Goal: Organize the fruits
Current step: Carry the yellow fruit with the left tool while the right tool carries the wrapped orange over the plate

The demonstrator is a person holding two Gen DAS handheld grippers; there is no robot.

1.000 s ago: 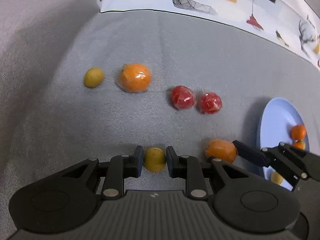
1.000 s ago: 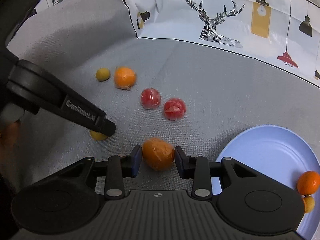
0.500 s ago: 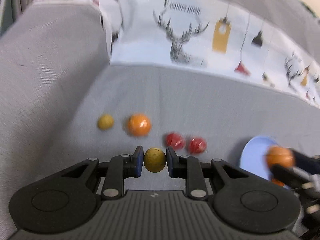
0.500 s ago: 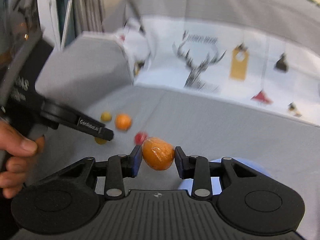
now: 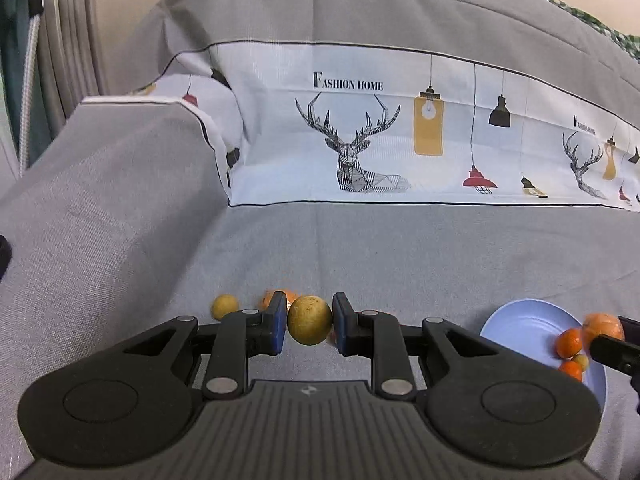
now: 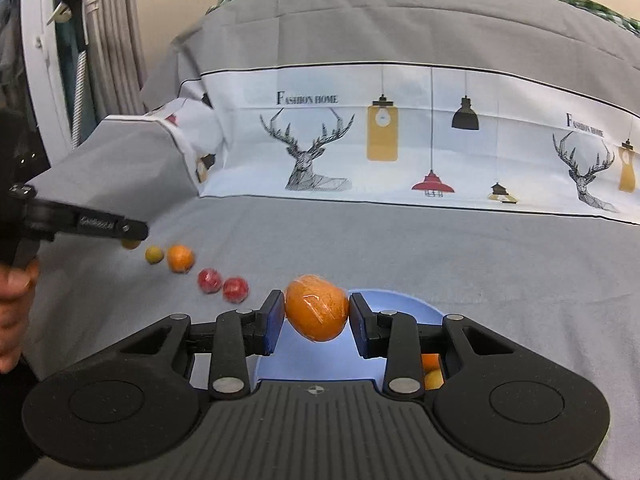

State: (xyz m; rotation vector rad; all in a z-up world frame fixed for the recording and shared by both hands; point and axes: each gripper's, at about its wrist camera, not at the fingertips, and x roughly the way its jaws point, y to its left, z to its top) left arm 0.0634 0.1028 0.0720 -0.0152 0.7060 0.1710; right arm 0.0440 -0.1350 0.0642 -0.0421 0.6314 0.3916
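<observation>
My left gripper [image 5: 309, 320] is shut on a small yellow fruit [image 5: 309, 321] and holds it above the grey sofa seat. My right gripper [image 6: 316, 314] is shut on a wrapped orange [image 6: 316, 307], held over the blue plate [image 6: 384, 300]. The plate [image 5: 520, 326] at the right of the left wrist view holds small oranges [image 5: 570, 343] and a yellow fruit. On the seat lie another yellow fruit [image 6: 154, 255], a wrapped orange [image 6: 180, 258] and two red fruits [image 6: 209, 280].
A patterned white cloth with deer and lamps [image 5: 360, 148] covers the sofa back. The sofa arm [image 6: 120, 160] rises at the left. The person's hand [image 6: 14, 292] holds the left gripper at the left edge of the right wrist view.
Both grippers lifted their fruits off the seat. The right gripper carried its orange to the right, over the blue plate; the left one rose with the yellow fruit.
</observation>
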